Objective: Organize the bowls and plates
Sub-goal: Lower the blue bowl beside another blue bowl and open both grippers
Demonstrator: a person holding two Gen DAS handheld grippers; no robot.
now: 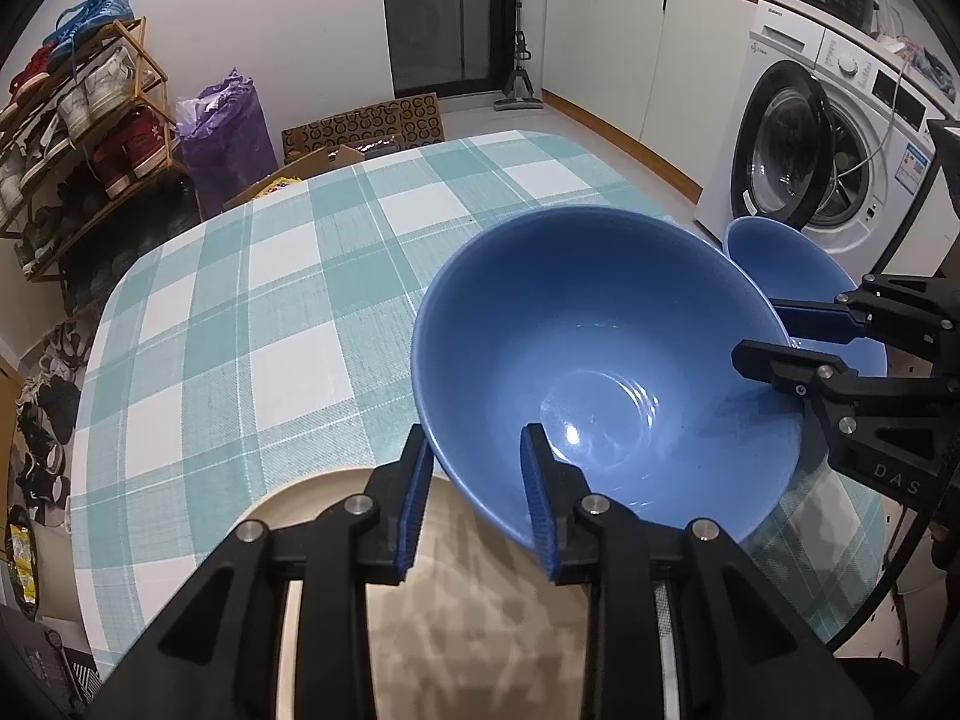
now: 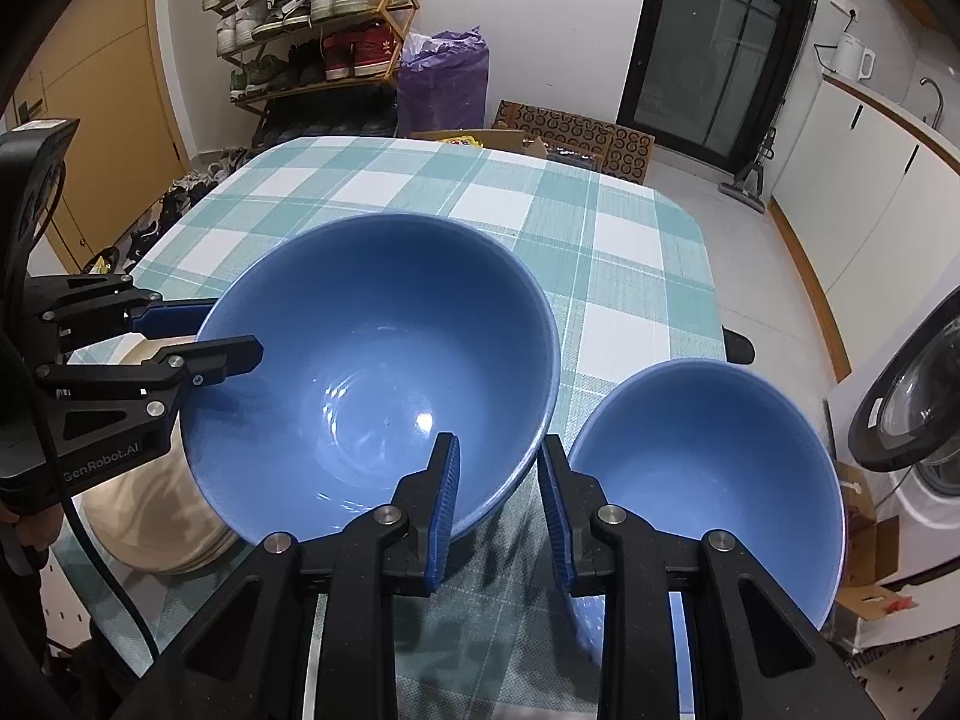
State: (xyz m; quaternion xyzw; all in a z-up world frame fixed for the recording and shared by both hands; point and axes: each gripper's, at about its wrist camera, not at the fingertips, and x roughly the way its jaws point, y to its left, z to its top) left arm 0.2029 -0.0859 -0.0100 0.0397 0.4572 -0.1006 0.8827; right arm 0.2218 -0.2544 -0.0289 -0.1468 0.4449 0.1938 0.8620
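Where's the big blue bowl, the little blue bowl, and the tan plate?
big blue bowl (image 2: 372, 372), right wrist view, inside wall near the bottom.
little blue bowl (image 2: 714, 480), right wrist view, inside surface.
tan plate (image 1: 480, 612), left wrist view, flat middle between the claw's arms.
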